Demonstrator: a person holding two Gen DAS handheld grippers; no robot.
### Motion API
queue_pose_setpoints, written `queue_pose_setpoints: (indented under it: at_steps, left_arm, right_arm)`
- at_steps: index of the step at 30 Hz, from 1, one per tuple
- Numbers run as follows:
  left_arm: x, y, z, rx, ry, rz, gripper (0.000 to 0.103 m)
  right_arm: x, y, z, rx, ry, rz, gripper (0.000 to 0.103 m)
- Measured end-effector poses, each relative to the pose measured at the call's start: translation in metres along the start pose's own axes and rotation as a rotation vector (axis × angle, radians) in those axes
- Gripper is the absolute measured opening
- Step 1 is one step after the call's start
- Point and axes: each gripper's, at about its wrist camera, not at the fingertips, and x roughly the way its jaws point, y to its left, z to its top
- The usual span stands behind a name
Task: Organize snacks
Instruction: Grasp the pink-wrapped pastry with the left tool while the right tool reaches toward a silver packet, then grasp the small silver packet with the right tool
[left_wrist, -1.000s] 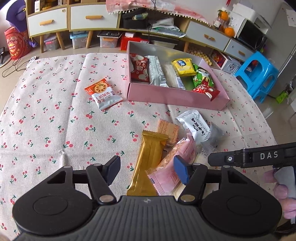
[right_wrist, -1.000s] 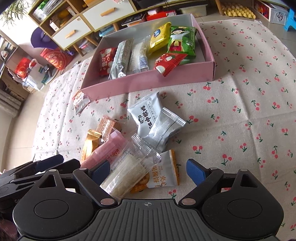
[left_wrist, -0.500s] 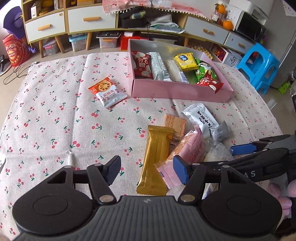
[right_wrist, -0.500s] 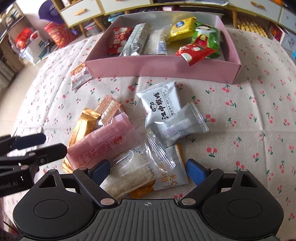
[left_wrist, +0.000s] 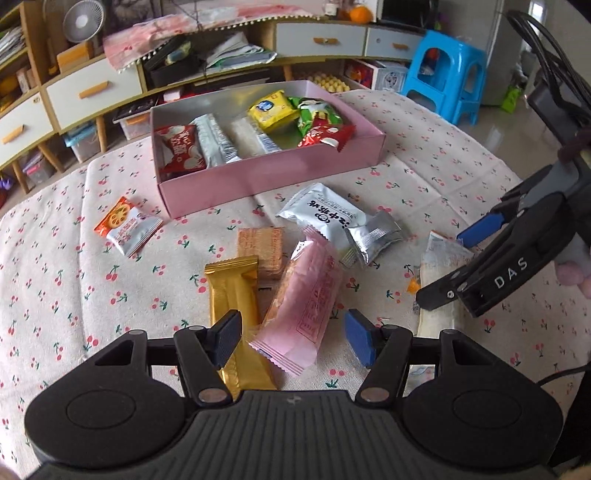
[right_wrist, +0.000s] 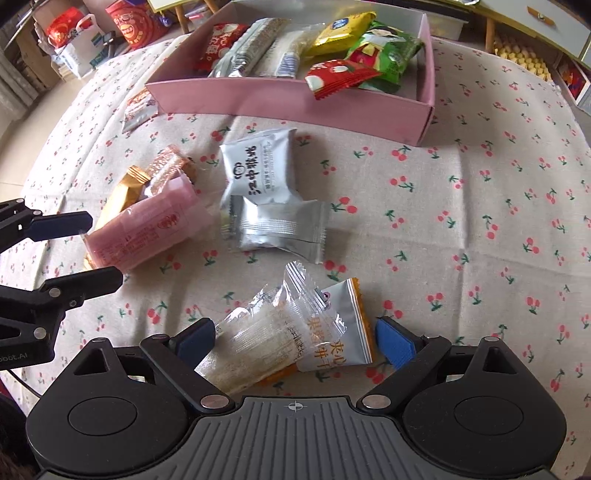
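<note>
Left wrist view: the pink packet (left_wrist: 306, 295) is a long, matte pillow pack with faint red print and a crimped near end, lying on the cherry-print cloth (left_wrist: 74, 266) between the spread pads of the left gripper (left_wrist: 291, 338), which grips nothing. A gold bar (left_wrist: 236, 306) lies at its 9 o'clock, partly under the left pad. The pink box (left_wrist: 273, 177) sits at 12 o'clock, already holding several snacks.

Right wrist view: the right gripper (right_wrist: 295, 339) stands wide open over a clear rice-cracker packet (right_wrist: 258, 336) resting on an orange-edged silver sachet (right_wrist: 340, 332) (both near ends hidden by the gripper body). Printing on the silver packs (right_wrist: 258, 166) is too blurred to read.
</note>
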Motion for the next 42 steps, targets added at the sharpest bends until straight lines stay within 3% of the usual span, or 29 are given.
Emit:
queue_pose_setpoints:
  at_steps: [8,11,17,21,24,26,28,33,38,42]
  left_arm:
    - [0.014,-0.024,0.002,0.137,-0.017,0.056,0.055]
    - [0.021,-0.028,0.001,0.158,-0.004,0.085,0.052]
    - [0.026,-0.020,0.002,0.081,0.017,0.105,0.040]
    - [0.023,-0.013,0.000,0.009,0.025,0.083,0.035]
    - [0.019,-0.008,-0.002,-0.032,0.031,0.066,0.034]
    - [0.018,-0.005,-0.004,-0.054,0.038,0.053,0.034]
    - [0.016,-0.002,-0.005,-0.077,0.052,0.036,0.034]
    - [0.012,0.004,-0.008,-0.107,0.096,0.002,0.034]
    - [0.009,0.008,-0.011,-0.153,0.104,-0.021,0.035]
    - [0.011,0.008,-0.011,-0.167,0.090,-0.022,0.035]
  right_arm:
    - [-0.011,-0.013,0.001,0.025,-0.064,-0.016,0.095]
    - [-0.010,-0.002,0.007,-0.037,-0.110,-0.001,0.095]
    - [-0.004,0.024,0.009,-0.315,-0.240,-0.064,0.093]
    - [0.001,0.025,0.010,-0.402,-0.295,-0.050,0.089]
    - [0.005,0.022,0.012,-0.398,-0.288,0.007,0.074]
    - [0.007,0.020,0.013,-0.375,-0.263,0.046,0.055]
    - [0.008,0.020,0.013,-0.367,-0.233,0.058,0.050]
    - [-0.002,0.027,0.000,-0.409,-0.202,0.136,0.049]
    - [-0.008,0.032,0.003,-0.390,-0.235,0.115,0.059]
    - [0.001,0.034,0.011,-0.348,-0.211,0.124,0.060]
